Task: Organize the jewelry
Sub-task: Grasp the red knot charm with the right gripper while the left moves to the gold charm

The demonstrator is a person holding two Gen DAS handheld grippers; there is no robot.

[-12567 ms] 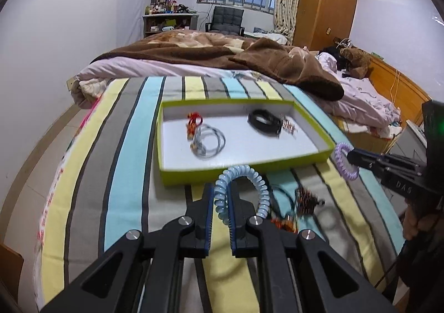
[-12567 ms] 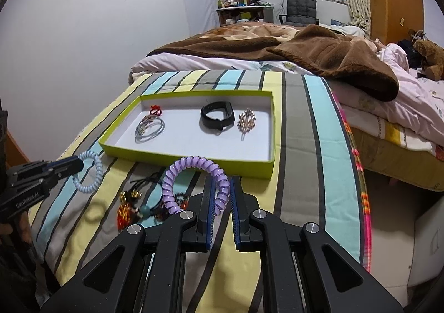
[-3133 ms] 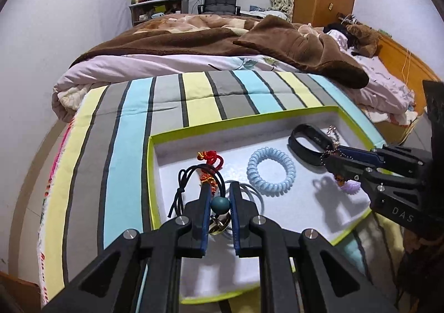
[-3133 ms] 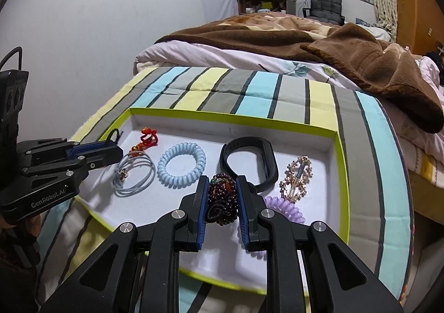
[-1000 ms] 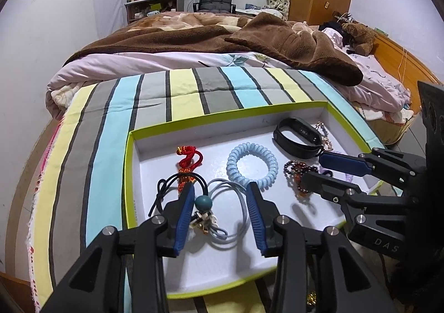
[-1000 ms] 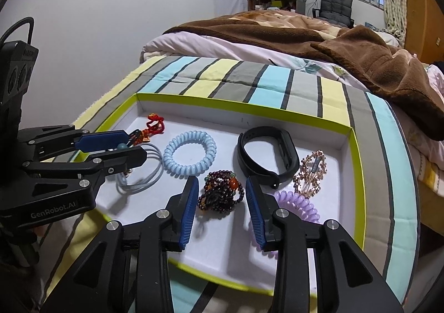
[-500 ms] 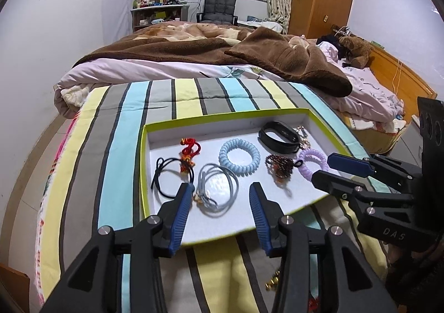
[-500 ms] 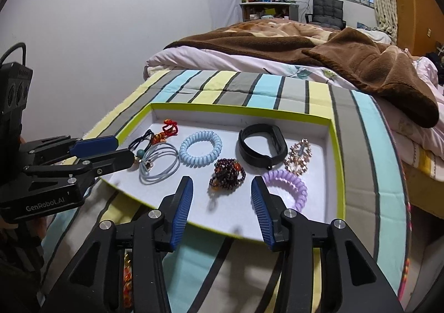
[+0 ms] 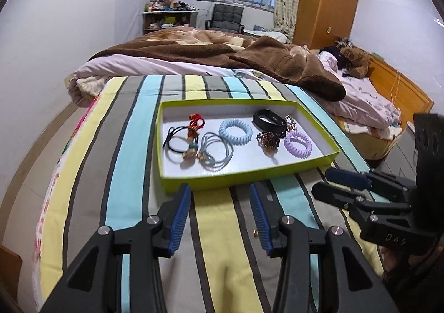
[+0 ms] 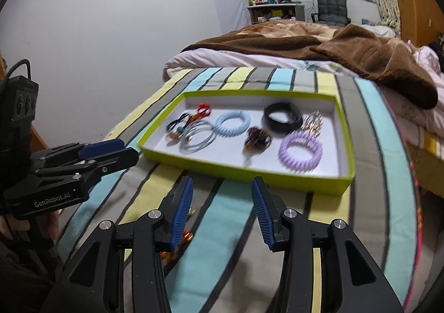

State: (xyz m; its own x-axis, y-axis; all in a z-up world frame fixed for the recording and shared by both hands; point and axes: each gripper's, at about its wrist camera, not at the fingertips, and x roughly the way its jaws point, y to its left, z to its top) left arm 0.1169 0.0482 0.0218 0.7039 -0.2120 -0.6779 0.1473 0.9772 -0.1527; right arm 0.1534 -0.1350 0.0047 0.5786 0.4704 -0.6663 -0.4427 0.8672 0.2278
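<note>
Right wrist view shows both the right gripper (image 10: 220, 202) and left gripper (image 10: 122, 150) released and empty short of the tray (image 10: 249, 174), so reach next for the loose trinket (image 10: 187, 236) on the striped bed cover (image 10: 369, 202), pinching it squarely.

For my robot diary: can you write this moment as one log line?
left gripper: open, empty | right gripper: open, empty | both short of green tray | blue coil, purple coil inside tray

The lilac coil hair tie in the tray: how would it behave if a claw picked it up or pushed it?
The lilac coil hair tie is a spiral loop, so it probably squashes and springs back. It looks light and lies flat on the tray floor, so a push would likely slide it, not roll it.
</note>
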